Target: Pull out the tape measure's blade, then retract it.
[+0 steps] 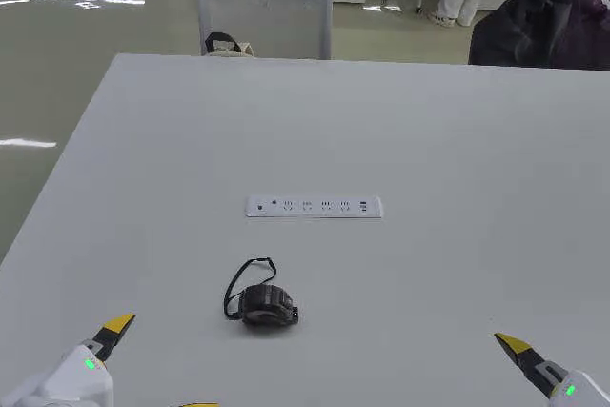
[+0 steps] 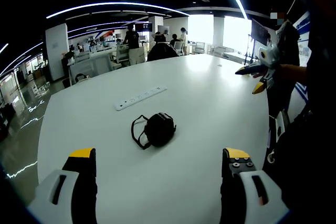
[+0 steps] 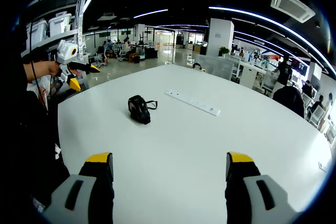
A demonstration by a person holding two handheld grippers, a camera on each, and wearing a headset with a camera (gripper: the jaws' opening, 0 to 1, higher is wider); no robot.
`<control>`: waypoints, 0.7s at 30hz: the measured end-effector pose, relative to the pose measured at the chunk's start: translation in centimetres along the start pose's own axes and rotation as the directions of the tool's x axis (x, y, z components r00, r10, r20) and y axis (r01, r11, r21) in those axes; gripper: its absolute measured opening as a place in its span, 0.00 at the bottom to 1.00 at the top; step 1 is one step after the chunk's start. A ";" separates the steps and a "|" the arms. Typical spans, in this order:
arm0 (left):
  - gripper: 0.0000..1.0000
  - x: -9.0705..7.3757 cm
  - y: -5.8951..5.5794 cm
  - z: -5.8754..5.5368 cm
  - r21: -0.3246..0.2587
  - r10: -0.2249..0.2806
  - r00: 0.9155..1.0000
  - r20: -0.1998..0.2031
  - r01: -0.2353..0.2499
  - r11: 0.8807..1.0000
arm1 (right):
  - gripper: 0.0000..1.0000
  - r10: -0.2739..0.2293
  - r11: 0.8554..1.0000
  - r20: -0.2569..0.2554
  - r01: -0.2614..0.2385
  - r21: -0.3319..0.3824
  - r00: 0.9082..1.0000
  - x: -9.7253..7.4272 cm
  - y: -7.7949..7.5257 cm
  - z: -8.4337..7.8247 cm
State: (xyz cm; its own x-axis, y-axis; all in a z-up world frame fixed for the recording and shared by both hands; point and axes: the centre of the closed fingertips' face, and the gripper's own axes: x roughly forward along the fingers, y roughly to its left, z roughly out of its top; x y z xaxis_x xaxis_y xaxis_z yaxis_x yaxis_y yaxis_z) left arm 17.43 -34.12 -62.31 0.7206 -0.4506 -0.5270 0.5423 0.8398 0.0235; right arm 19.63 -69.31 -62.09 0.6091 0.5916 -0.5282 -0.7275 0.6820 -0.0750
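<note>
Beyond the tape measure (image 1: 266, 304), 1 power strip (image 1: 314, 207), well apart.

1. Left claw (image 2: 160, 153): jaws spread wide, yellow tips, nothing between them. It is held at the person's near left and angled inward.
2. Right claw (image 3: 170, 157): jaws spread wide, yellow tips, nothing between them. It is held at the near right.
3. Left hand (image 3: 44, 68): wrapped round the left claw's body.
4. Right hand (image 2: 286, 72): wrapped round the right claw's body.

Left gripper (image 2: 160, 156) and right gripper (image 3: 169, 158): white bodies, black jaws, yellow tips, seemingly green indicator lights.
</note>
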 end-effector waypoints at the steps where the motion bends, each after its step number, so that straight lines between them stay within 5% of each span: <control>1: 0.99 0.0 0.0 0.0 0.000 0.000 1.000 0.001 0.000 1.000 | 0.89 0.000 1.000 0.001 0.000 -0.001 1.000 0.0 0.0 0.1; 21: 0.99 0.8 -0.3 0.7 0.002 -0.001 1.000 0.010 0.000 1.000 | 0.84 0.048 0.998 -0.003 -0.048 -0.029 0.999 0.6 0.0 0.3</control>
State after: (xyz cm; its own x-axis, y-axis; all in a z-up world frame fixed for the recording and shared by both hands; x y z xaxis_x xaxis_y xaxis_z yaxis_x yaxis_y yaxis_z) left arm 18.13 -34.98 -62.21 0.7244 -0.4538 -0.5189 0.5435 0.8390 0.0249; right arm 20.09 -68.86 -62.13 0.5729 0.6223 -0.5334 -0.7645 0.6404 -0.0739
